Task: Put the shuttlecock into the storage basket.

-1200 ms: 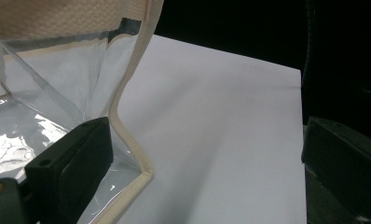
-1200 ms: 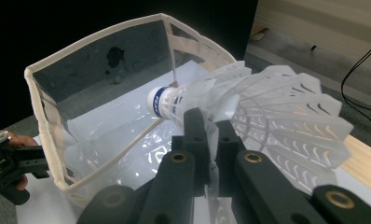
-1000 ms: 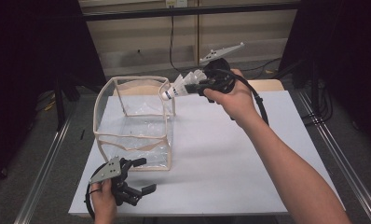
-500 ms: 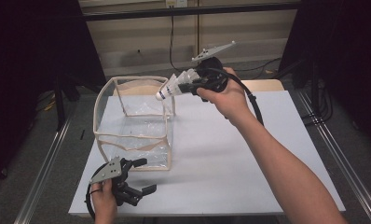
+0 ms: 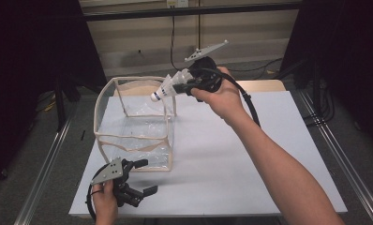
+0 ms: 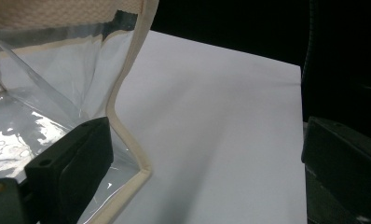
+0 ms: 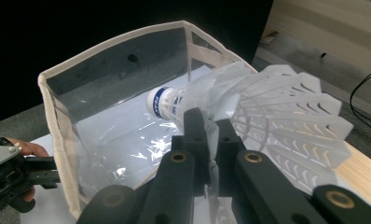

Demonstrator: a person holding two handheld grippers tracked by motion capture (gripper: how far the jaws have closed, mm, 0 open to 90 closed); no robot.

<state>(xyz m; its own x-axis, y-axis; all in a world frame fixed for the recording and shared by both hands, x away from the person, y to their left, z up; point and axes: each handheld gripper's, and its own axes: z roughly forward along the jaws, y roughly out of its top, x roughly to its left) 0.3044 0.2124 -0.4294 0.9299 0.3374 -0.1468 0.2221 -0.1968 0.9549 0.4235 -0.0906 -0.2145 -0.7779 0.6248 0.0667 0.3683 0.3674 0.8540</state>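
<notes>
Tool (image 7: 210, 140) clamped on shuttlecock (image 7: 249, 109) over bag (image 7: 104, 93)

One shuttlecock (image 5: 169, 89) up there, just the one. One clear bag (image 5: 135, 124) with cream trim standing open. Two grippers in play: the left gripper (image 5: 140, 177) and the right gripper (image 5: 183, 83). One white worktop (image 5: 250, 154) beneath it all.

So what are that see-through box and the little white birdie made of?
The box looks like clear, glossy soft plastic film: it wrinkles and glints, and its edges carry cream woven fabric trim. The shuttlecock seems to be moulded white plastic, going by its translucent slotted skirt; its rounded white nose has a blue band, material unclear.
</notes>
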